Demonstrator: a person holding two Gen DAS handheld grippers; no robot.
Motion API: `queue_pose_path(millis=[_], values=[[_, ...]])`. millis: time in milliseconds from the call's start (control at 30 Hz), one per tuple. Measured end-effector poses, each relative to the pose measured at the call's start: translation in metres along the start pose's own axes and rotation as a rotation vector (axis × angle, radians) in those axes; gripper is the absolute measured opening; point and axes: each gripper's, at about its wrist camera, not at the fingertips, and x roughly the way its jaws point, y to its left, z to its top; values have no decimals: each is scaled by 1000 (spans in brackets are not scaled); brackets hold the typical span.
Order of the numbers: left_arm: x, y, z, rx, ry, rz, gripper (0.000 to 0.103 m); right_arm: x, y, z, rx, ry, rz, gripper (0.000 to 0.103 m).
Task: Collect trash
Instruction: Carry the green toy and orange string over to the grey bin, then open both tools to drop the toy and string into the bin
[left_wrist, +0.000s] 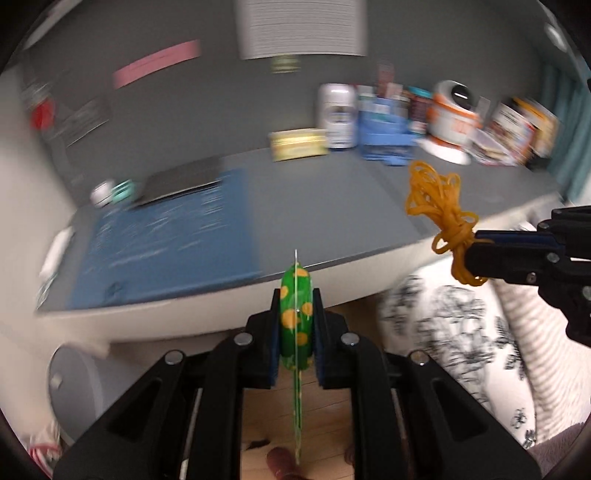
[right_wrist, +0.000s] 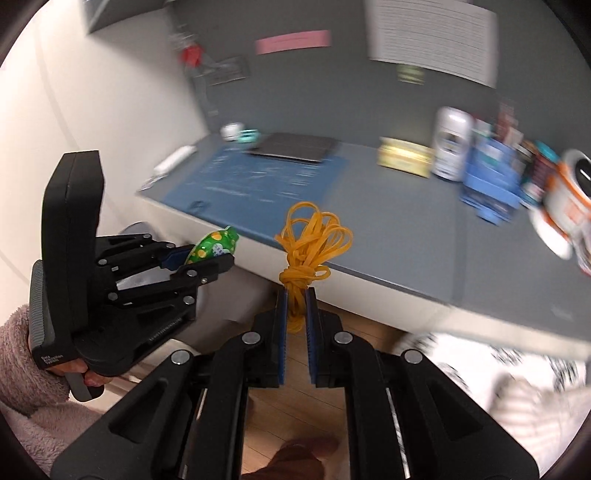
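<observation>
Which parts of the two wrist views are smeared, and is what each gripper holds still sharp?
Left wrist view: desk and its clutter streak with motion blur, but the green wrapper in the left gripper stays sharp. Right wrist view: same smear behind; rubber bands in the right gripper are crisp.

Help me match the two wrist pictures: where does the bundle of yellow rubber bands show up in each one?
Left wrist view: rubber bands at right of centre, pinched by the right gripper coming in from the right edge.
Right wrist view: rubber bands at centre, rising from that gripper's own fingers.
Shared landmark: the blue mat on the grey desk.
</observation>
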Motion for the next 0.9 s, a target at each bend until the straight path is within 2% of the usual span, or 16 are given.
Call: queue_pose_path(millis=[200,267,367,500,567,700,900], values=[[-46,129,-43,-146,3,171,15,52,117,35,-146,24,147,8],[-63,175,-62,-201,10,236,15,72,167,45,-210,40,202,8],[-81,236,-87,-282,23,302,15,97,225,56,-276,62,271,8],[-99,298,-111,-343,22,364,15,135,299,70,-323,113,358,8],[-106,319,-120,-361,21,379,15,152,332,76,-346,130,383,8],[-113,353,-134,-398,15,382,15,174,375,83,-381,157,395,9],[-110,376,-143,-420,7,345,15,195,404,94,-387,180,383,13]])
